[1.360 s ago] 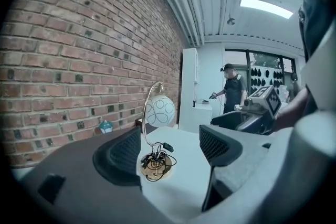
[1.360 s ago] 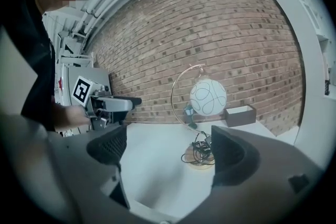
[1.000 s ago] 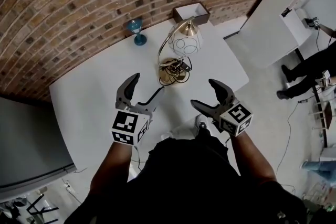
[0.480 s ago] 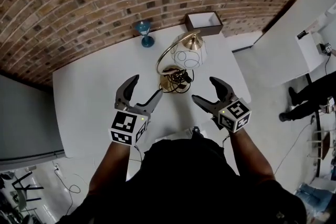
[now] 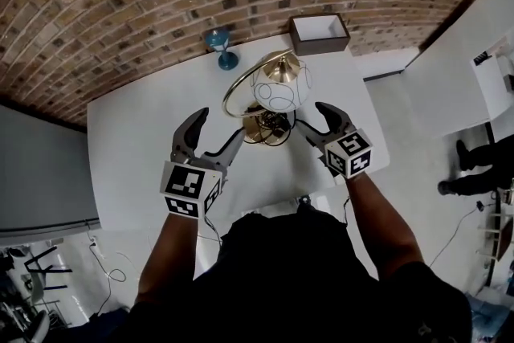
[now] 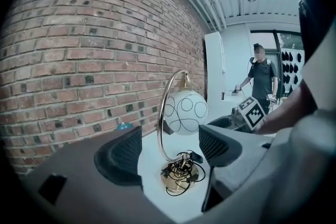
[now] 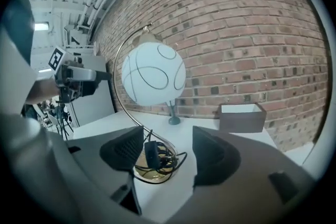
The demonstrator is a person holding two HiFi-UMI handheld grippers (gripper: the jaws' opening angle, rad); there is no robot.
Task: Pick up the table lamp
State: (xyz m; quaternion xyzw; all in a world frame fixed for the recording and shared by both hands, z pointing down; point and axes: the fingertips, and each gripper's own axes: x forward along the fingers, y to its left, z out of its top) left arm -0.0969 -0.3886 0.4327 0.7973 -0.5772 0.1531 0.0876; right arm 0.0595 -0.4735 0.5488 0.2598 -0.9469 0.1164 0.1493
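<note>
Near: the left gripper and right gripper, each bearing a black-and-white marker cube, are flanking the table lamp, which is standing upright on the white tabletop. The left jaws are gaping wide and the right jaws are closing; neither is touching the lamp. A cord is lying coiled on its base. Far: blue stemmed glass, brown box, brick wall.

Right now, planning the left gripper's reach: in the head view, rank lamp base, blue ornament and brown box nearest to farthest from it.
1. Lamp base, just right of the left gripper.
2. Blue ornament, straight ahead, farther back.
3. Brown box, back right.
</note>
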